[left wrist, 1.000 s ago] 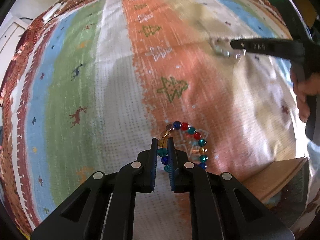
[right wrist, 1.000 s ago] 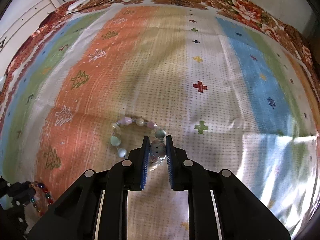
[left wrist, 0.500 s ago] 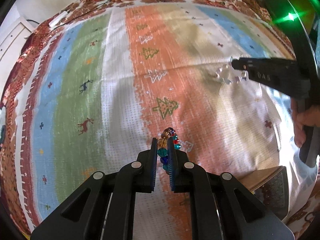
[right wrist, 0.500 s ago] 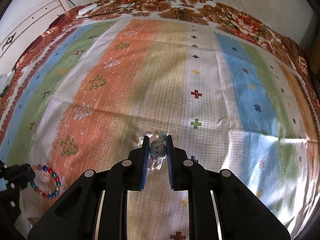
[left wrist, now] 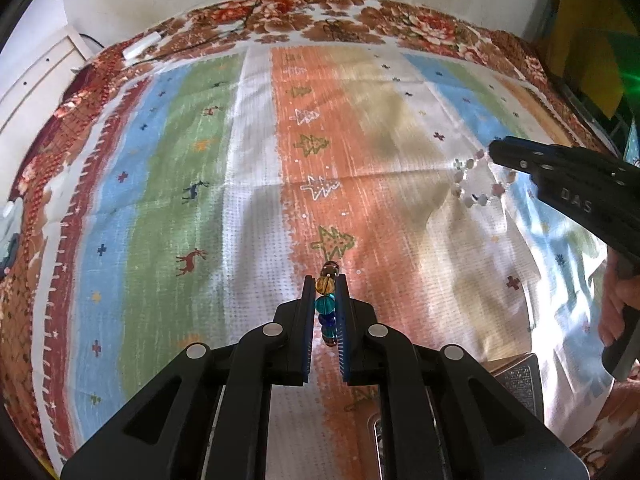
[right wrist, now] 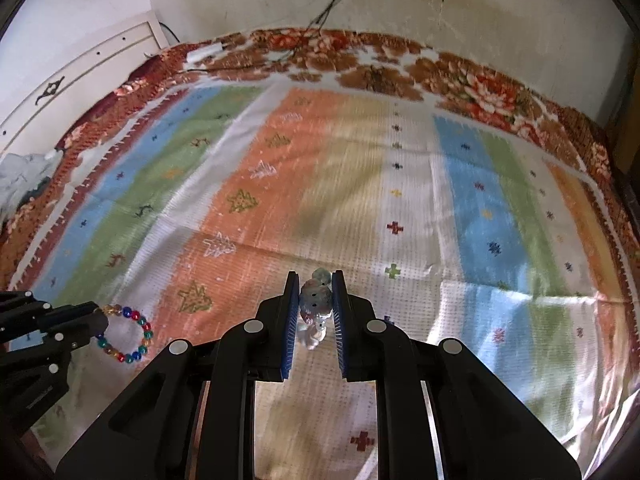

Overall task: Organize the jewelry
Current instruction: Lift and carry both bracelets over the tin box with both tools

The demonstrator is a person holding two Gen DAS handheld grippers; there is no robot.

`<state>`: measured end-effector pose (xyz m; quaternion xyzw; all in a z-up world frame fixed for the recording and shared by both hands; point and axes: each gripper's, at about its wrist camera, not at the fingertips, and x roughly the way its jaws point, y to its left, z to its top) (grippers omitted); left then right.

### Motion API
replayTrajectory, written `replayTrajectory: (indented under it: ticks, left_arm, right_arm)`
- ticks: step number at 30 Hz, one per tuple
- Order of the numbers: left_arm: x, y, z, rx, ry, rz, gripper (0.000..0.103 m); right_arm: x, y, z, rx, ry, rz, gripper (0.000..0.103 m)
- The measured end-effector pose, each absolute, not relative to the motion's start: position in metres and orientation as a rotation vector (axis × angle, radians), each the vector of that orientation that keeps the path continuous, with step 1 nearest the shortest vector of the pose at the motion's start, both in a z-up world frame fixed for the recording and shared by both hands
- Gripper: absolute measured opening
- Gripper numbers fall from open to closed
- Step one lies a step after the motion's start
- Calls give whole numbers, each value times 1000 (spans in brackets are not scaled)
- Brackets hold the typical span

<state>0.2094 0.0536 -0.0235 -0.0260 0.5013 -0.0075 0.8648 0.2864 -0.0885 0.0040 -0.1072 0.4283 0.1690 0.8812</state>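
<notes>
Both tongs are closed on jewelry. From the left wrist view, the left tongs [left wrist: 325,300] pinch the colourful bead bracelet [left wrist: 325,304] between their blue pads, above the striped cloth [left wrist: 200,200]; far to their right, the right tongs [left wrist: 496,154] carry the pale bracelet [left wrist: 476,184] hanging free; a box corner [left wrist: 520,380] shows below right.

From the right wrist view, the right tongs [right wrist: 315,300] clamp the pale bracelet [right wrist: 316,304]; the left tongs [right wrist: 98,320] are at their lower left with the colourful bracelet [right wrist: 128,336] dangling.

I judge that picking up is done; putting both bracelets away is left.
</notes>
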Motion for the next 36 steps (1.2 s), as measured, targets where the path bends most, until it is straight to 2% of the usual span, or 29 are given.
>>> replayTrajectory:
  ticks: [18, 36]
  left_arm:
    - [185, 44, 8, -67, 934, 6, 9]
    - [141, 23, 30, -68, 855, -67, 9]
  right_arm:
    - [236, -115, 52, -93, 801, 417, 17]
    - [187, -120, 75, -81, 754, 501, 17]
